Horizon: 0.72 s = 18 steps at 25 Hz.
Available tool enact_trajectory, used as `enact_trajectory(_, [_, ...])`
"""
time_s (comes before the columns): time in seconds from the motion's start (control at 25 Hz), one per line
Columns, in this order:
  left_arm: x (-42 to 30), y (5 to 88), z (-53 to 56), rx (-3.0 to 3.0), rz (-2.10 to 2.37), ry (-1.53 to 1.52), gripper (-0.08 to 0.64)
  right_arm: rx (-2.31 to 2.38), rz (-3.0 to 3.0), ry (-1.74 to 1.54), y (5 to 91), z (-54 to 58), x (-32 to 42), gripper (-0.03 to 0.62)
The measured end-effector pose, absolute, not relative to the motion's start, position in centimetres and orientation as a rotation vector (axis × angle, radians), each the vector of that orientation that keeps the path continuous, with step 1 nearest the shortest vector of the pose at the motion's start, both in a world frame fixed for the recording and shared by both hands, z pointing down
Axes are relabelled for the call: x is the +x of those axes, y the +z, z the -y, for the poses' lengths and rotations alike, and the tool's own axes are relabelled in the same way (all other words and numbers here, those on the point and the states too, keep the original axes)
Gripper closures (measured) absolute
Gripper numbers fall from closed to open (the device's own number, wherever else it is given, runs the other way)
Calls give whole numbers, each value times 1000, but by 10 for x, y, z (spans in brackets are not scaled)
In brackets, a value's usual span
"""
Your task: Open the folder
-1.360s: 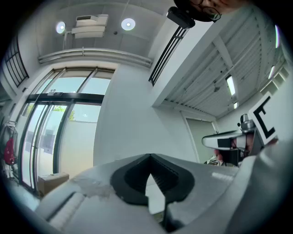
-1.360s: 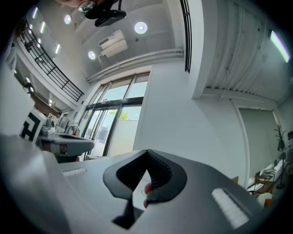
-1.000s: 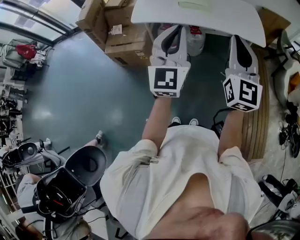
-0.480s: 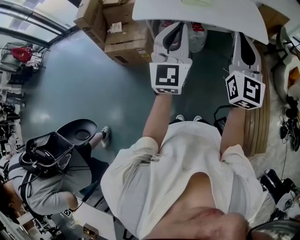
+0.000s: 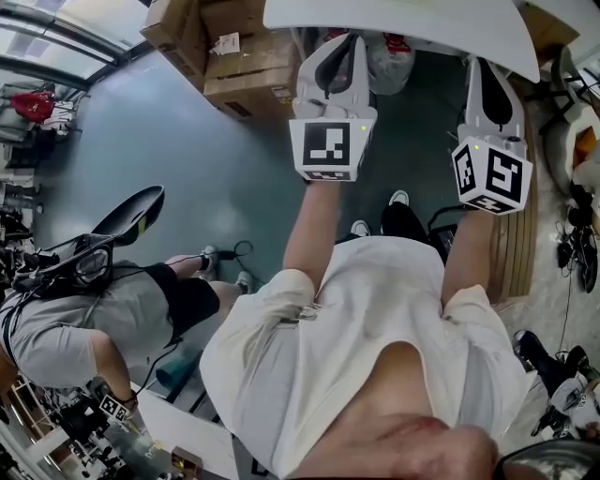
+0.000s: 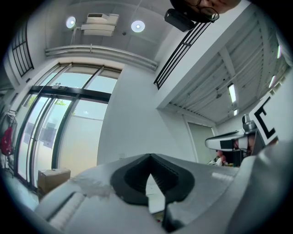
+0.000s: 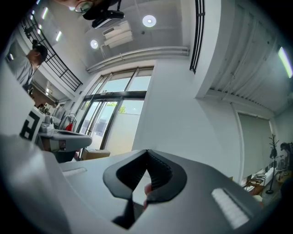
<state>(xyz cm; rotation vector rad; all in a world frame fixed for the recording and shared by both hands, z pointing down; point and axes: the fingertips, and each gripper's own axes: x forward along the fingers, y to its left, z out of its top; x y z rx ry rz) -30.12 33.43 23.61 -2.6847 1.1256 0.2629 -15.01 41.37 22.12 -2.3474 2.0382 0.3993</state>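
No folder shows in any view at this moment. In the head view I hold both grippers out in front of me, pointing toward a white table (image 5: 412,26) at the top edge. My left gripper (image 5: 339,45) reaches just to the table's near edge, with its jaws closed tip to tip and nothing between them. My right gripper (image 5: 489,73) is beside it to the right, also closed and empty. In the left gripper view the left gripper (image 6: 150,156) points at a white wall and tall windows. The right gripper view has the right gripper (image 7: 147,151) shut in front of the same wall.
Cardboard boxes (image 5: 234,56) are stacked on the floor left of the table. Bags (image 5: 389,61) lie under the table. A second person (image 5: 94,314) wearing a head rig stands at the left. A wooden panel (image 5: 520,234) and cables (image 5: 577,253) are at the right.
Both grippers have moved up the picture, closer to the white table. The person at the left has stood up and shifted position.
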Motion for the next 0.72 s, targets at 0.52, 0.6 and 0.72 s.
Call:
enact_trajectory(0.52, [-267, 245, -306, -2666, -1091, 265, 561, -2371, -1971, 405, 233, -389, -115, 591])
enact_trajectory(0.6, [-256, 246, -296, -2661, -1082, 249, 561, -2368, -1961, 393, 234, -380, -103, 591])
enact_trajectory(0.72, [-238, 242, -277, -2661, -1081, 241, 561, -2374, -1946, 376, 233, -360, -83, 591])
